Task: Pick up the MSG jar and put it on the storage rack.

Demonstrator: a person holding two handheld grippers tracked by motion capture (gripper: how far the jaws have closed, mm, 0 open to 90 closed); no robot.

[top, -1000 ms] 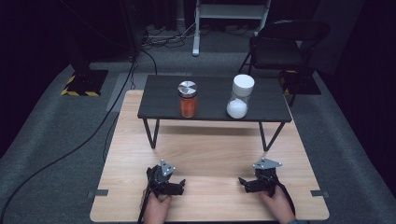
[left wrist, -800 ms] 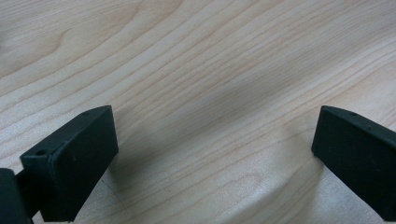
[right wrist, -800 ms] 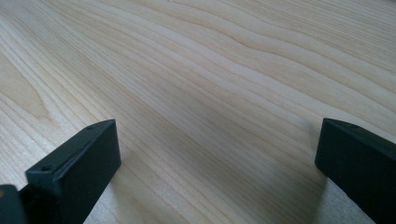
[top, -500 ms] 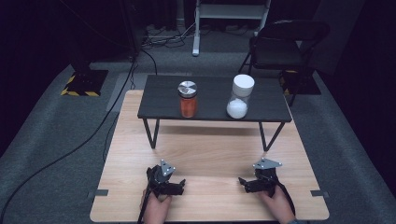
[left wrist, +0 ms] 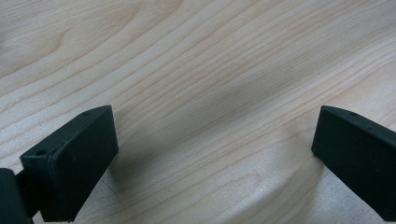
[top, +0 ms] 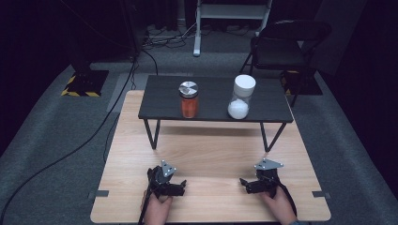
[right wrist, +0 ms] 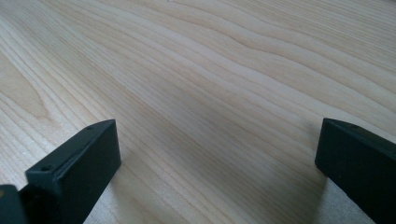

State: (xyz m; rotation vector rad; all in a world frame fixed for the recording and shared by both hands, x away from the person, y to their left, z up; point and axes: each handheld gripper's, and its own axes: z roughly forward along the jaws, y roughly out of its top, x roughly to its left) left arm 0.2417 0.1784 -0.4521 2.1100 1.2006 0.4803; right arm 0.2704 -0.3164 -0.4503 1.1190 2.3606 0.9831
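A: Anything different from a moment ago?

B: Nothing I can make out. The left claw (top: 177,185) and the right claw (top: 248,184) rest at the near edge of the wooden bench (top: 211,154) just as they did a second back, each in a hand, pointing inward toward one another. Neither jar has shifted either.

A: So no work started?

B: That is my reading — a pause before the first reach. In the left gripper view the jaws of the left claw (left wrist: 212,154) stand wide apart with bare wood grain between them; the right gripper view has the right claw (right wrist: 217,158) spread the same way, empty.

A: Where are the jars?

B: Both upright on the low black shelf (top: 159,101) at the far side of the bench, well apart from the claws. The orange jar (top: 189,100) with the silver lid stands left of centre, roughly in line with the left claw. The white jar (top: 241,97) with the white cap stands to the right, part full of white powder, nearer the right claw's line.

A: What does the stillness mean for the job?

B: Everything is left to do. Each claw already gapes wide enough, I judge, to take a jar — the next move likely calls for a forward reach, raised to shelf height.
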